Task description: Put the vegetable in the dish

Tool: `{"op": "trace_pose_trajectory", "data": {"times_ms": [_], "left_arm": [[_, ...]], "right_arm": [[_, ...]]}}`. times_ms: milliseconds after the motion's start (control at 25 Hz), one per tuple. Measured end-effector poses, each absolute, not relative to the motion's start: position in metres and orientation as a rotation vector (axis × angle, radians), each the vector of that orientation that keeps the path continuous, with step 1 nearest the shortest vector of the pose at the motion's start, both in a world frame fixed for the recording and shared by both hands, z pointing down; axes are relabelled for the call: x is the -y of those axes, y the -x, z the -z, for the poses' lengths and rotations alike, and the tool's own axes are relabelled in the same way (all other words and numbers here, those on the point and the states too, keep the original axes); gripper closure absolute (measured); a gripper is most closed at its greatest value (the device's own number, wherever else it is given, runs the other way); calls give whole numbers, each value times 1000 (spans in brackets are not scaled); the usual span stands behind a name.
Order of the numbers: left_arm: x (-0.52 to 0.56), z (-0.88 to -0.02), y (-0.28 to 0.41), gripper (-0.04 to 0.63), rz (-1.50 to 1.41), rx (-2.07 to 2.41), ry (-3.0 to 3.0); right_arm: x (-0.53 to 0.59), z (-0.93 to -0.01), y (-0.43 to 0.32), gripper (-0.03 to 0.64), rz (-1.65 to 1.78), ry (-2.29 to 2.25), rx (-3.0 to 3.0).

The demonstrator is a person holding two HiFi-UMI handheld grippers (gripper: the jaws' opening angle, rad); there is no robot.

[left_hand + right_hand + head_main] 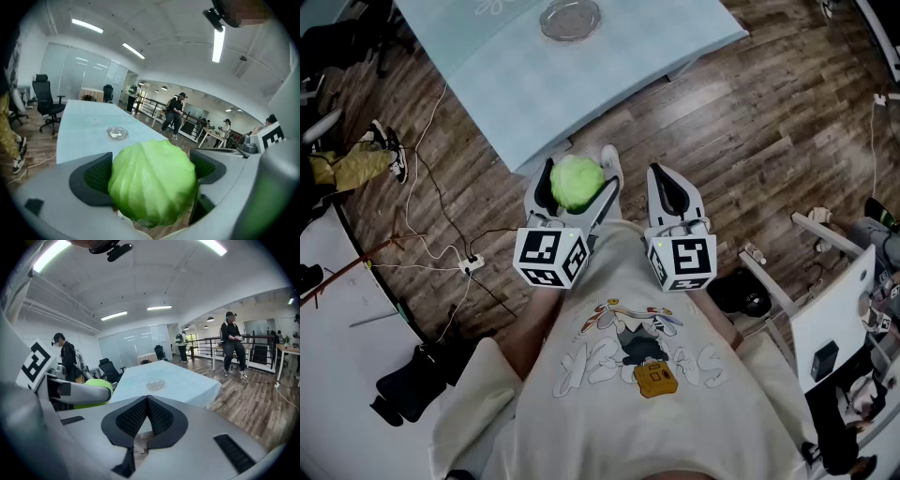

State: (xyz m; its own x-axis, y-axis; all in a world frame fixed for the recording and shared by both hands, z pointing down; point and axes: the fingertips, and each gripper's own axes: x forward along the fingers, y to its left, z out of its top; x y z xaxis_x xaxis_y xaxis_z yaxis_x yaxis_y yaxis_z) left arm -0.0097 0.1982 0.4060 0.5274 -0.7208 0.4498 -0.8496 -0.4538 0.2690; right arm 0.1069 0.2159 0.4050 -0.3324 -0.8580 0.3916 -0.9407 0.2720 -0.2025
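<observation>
Glossy glass dish [570, 19], smooth matt table [581, 84], grained wood floor [769, 122], waxy green vegetable [576, 182]

My left tool [151, 172] grips a green cabbage [152, 185], low in the centre of the frame.
Its dark pads [91, 180] press the leafy head from left and right, the jaws spread wide around it. Above it, left of centre, a pale blue surface [79, 136] carries a small glass dish [117, 133]. A black office chair [48, 101] stands at the far left, and a person [174, 115] is mid-stride right of centre.
</observation>
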Motion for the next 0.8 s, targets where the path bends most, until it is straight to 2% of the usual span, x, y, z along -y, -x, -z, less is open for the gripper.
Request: {"op": "trace_pose_trajectory", "data": {"times_ms": [360,800], "left_arm": [[-418,-374,18,75,-485,1292,-2457],[-488,-359,24,75,-488,1239,-2450]], "right_arm": [[-406,-377,-82,595,-625,-1792,2349],[-483,-364,-75,594,-638,-1853,2307]]}}
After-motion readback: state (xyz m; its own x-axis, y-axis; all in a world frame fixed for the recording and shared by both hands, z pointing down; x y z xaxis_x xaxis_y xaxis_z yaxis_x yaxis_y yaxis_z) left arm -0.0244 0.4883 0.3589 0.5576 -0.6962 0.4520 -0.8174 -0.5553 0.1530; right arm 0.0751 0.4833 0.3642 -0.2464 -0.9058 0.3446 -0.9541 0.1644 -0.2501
